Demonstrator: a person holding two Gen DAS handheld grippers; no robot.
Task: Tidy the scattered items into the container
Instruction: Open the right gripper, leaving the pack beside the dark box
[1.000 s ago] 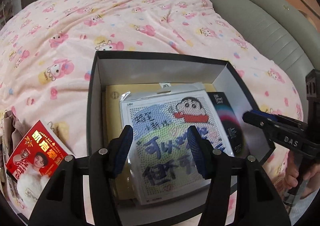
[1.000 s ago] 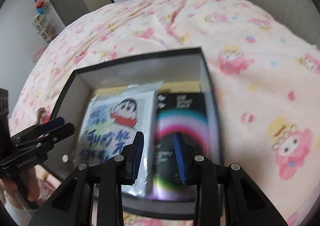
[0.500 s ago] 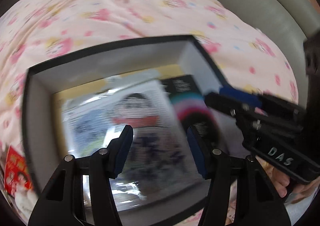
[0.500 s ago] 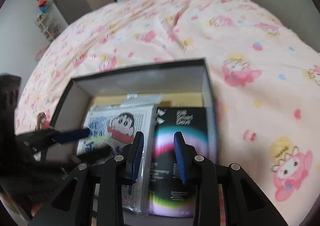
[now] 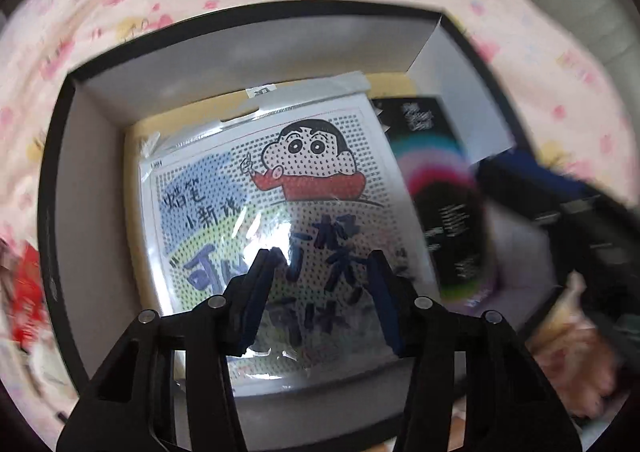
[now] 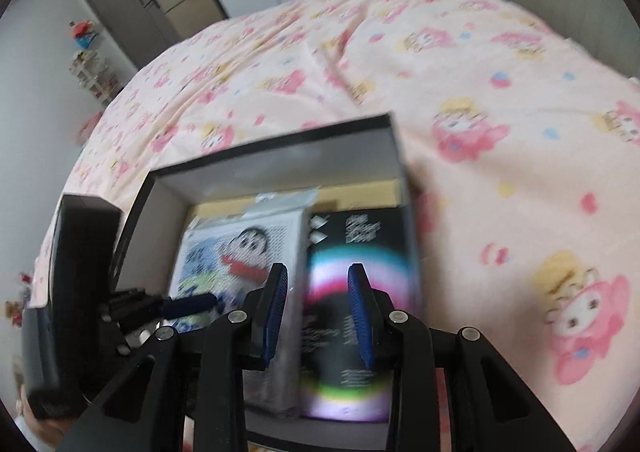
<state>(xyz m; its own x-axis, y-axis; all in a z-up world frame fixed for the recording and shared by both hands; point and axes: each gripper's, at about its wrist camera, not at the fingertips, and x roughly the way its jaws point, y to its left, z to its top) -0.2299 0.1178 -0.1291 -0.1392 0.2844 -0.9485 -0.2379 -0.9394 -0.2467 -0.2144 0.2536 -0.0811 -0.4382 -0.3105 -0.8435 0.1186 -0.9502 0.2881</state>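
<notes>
I hold my left hand-held gripper (image 5: 322, 272) tipped steeply down over the box (image 5: 256, 64), its blue ribbed pads (image 5: 254, 300) spread wide with nothing between them. Below it lies the cartoon bead kit (image 5: 280, 188), a flat square board sealed in a glossy clear plastic sleeve that throws back glare; it rests inside the box, overlapping the black booklet (image 5: 436, 180) to its right. The booklet is thin and matte black, printed with rainbow arcs and white lettering, and it too lies flat in the box. Under both shows a plain yellow sheet (image 6: 360, 192).

My right hand-held gripper (image 6: 318, 292) hovers lower and more level at the box's near edge, above the seam between kit and booklet, its pads parted at a middling gap and holding nothing. The box is rigid card, black on the rims and pale grey inside, with straight upright walls. It sits on the bed, on a soft pink blanket (image 6: 500, 92) printed with cartoon figures. A red printed card (image 5: 28, 292), blurred, lies on the blanket outside the box's left wall.
</notes>
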